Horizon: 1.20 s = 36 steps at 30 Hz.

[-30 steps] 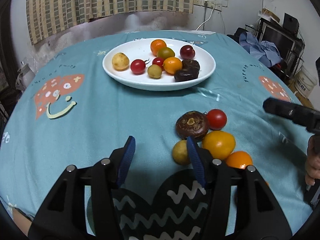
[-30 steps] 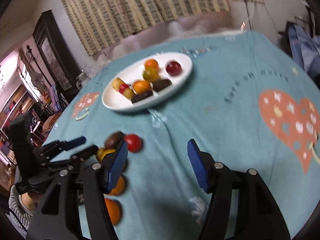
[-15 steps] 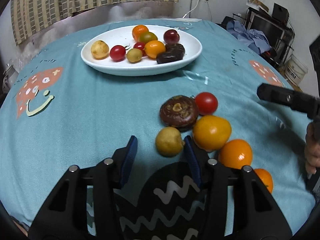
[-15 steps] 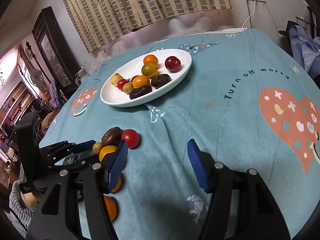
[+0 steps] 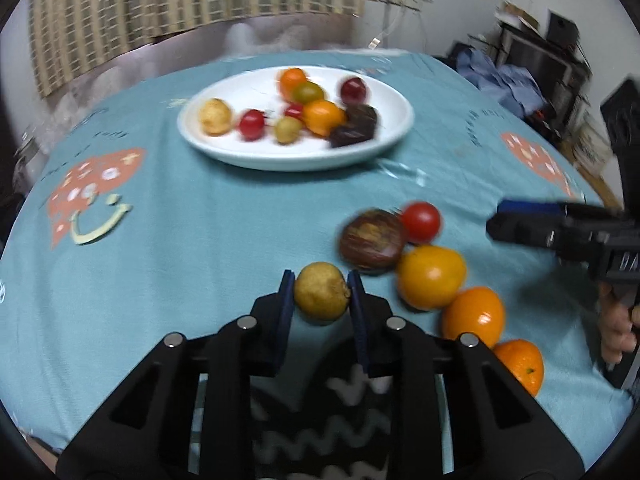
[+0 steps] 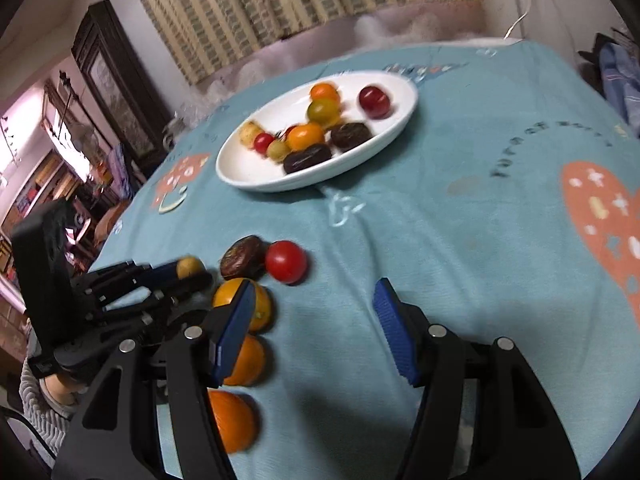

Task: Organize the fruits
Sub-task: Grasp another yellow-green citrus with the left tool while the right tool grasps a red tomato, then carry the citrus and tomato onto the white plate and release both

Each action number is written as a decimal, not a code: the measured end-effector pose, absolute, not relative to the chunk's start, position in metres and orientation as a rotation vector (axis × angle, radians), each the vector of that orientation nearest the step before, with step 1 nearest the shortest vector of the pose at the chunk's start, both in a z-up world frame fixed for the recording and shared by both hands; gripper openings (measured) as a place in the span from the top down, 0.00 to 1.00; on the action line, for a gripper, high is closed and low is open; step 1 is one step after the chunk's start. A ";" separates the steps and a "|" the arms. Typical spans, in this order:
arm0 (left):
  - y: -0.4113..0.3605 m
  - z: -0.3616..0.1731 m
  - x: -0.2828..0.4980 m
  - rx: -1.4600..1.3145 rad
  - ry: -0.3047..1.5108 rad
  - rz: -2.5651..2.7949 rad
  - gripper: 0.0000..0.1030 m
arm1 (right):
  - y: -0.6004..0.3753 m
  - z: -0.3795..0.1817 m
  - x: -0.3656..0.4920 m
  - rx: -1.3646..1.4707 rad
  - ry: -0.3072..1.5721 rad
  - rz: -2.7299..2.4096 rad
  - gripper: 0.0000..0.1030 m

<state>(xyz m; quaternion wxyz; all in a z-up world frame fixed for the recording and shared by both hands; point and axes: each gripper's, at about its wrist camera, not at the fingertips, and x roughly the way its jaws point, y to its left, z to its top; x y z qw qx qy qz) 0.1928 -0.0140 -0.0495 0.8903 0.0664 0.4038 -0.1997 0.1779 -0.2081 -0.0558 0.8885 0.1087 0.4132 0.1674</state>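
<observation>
Left tool [image 5: 320, 294] grips one yellow fruit [image 5: 320, 295] — five loose

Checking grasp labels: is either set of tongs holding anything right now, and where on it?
The left tongs are shut on the small yellow fruit, pads pinching its two opposite sides. The right tongs are open and hold nothing.

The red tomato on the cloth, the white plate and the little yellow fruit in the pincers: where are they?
red tomato [image 5: 421, 221], left wrist view, middle of its skin.
white plate [image 5: 394, 136], left wrist view, bare right rim.
yellow fruit [image 5: 320, 294], left wrist view, its front face.
</observation>
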 end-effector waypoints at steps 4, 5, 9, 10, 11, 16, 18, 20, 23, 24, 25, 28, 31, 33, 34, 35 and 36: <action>0.008 -0.046 0.200 0.065 0.846 -0.380 0.74 | -0.188 -0.055 0.199 0.197 0.914 0.364 0.52; 0.011 -0.047 0.202 0.055 0.850 -0.376 0.74 | -0.184 -0.057 0.205 0.201 0.928 0.369 0.56; 0.011 -0.048 0.203 0.047 0.859 -0.381 0.74 | -0.174 -0.066 0.212 0.207 0.949 0.378 0.59; 0.009 -0.048 0.203 0.050 0.860 -0.388 0.74 | -0.174 -0.067 0.213 0.215 0.947 0.379 0.59; 0.008 -0.048 0.203 0.052 0.861 -0.391 0.74 | -0.174 -0.068 0.215 0.222 0.947 0.378 0.59; 0.004 -0.057 0.207 0.066 0.892 -0.394 0.74 | -0.185 -0.078 0.220 0.315 0.957 0.408 0.72; 0.003 -0.061 0.207 0.071 0.900 -0.392 0.74 | -0.191 -0.077 0.218 0.341 0.952 0.412 0.72; 0.002 -0.062 0.207 0.076 0.900 -0.392 0.74 | -0.196 -0.071 0.211 0.340 0.922 0.403 0.72; 0.002 -0.058 0.206 0.067 0.882 -0.395 0.74 | -0.208 -0.050 0.201 0.341 0.844 0.385 0.72; 0.002 -0.052 0.208 0.053 0.869 -0.397 0.74 | -0.211 -0.045 0.201 0.334 0.824 0.370 0.72; 0.002 -0.047 0.211 0.041 0.860 -0.393 0.74 | -0.212 -0.039 0.203 0.320 0.803 0.348 0.72; -0.006 -0.025 0.230 0.045 0.821 -0.375 0.74 | -0.219 -0.021 0.216 0.276 0.756 0.283 0.72; -0.018 -0.006 0.255 0.056 0.776 -0.365 0.74 | -0.219 -0.009 0.240 0.265 0.737 0.251 0.72; -0.025 -0.001 0.273 0.047 0.762 -0.349 0.74 | -0.213 -0.008 0.261 0.249 0.733 0.239 0.72; -0.027 -0.001 0.282 0.037 0.763 -0.340 0.73 | -0.209 -0.009 0.269 0.242 0.734 0.241 0.72; -0.028 -0.003 0.288 0.028 0.766 -0.335 0.70 | -0.202 -0.012 0.280 0.221 0.739 0.249 0.72; -0.028 -0.006 0.296 0.015 0.773 -0.328 0.62 | -0.197 -0.016 0.287 0.199 0.748 0.248 0.72</action>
